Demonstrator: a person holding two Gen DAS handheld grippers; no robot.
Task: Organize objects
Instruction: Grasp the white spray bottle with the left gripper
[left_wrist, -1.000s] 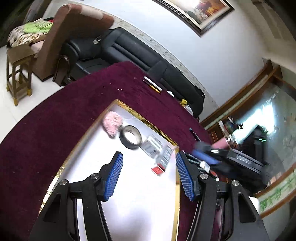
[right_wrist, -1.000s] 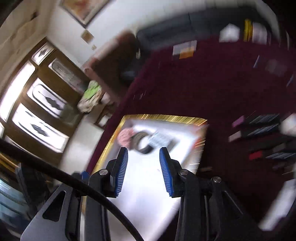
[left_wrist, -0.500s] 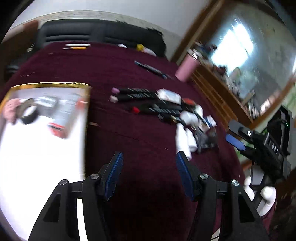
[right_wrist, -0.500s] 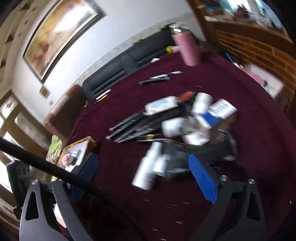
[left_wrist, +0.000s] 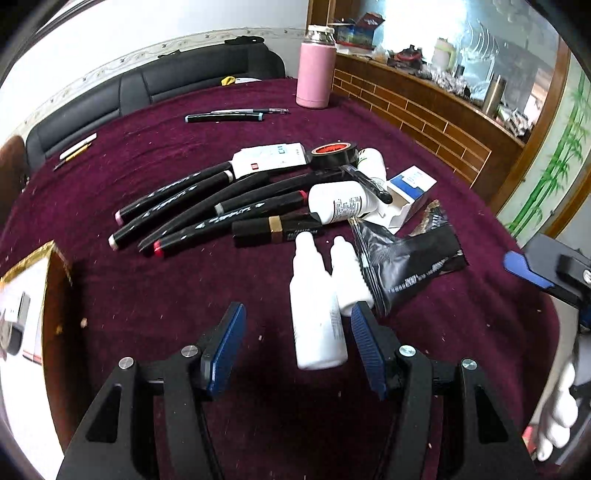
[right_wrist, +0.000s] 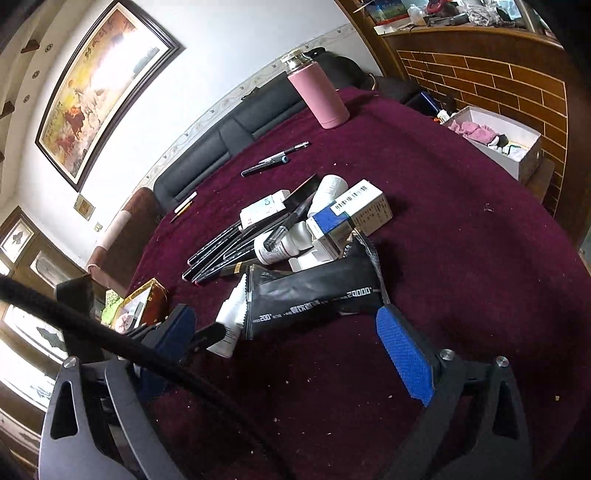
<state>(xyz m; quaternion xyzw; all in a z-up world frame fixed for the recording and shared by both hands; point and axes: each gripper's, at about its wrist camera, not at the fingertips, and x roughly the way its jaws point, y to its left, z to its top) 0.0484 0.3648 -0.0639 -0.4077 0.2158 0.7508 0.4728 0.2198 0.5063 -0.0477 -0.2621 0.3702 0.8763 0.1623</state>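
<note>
- The pile of loose things now fills both views; a second ago my grippers were over the gold-rimmed tray (left_wrist: 35, 258), which has slid off to the left edge of the left wrist frame. I have swung away from the tray and back to the pile.
- Nearest my left gripper (left_wrist: 297, 334) is the tall white dropper bottle (left_wrist: 317, 317), lying on the table with its base between the pads, closer to the right one. A shorter white bottle (left_wrist: 347, 275) lies just beside it, touching the black foil pouch (left_wrist: 410, 258).
- The left gripper stands wide and holds nothing.
- My right gripper (right_wrist: 295, 341) is also spread wide and empty, with the black pouch (right_wrist: 314, 295) lying across the gap just ahead of its pads.
- Further up the frame: the fan of black markers (left_wrist: 207, 210), a white jar (left_wrist: 341, 203) on its side, the blue-and-white box (left_wrist: 410, 192) and a roll of black tape (left_wrist: 332, 153).
- Upper frame: two pens (left_wrist: 236, 114) and the pink flask (left_wrist: 314, 70), well apart from the pile.
- My reading: a drop at the tray is finished, and the next pick is starting, likely the tall bottle for the left and the pouch for the right.
</note>
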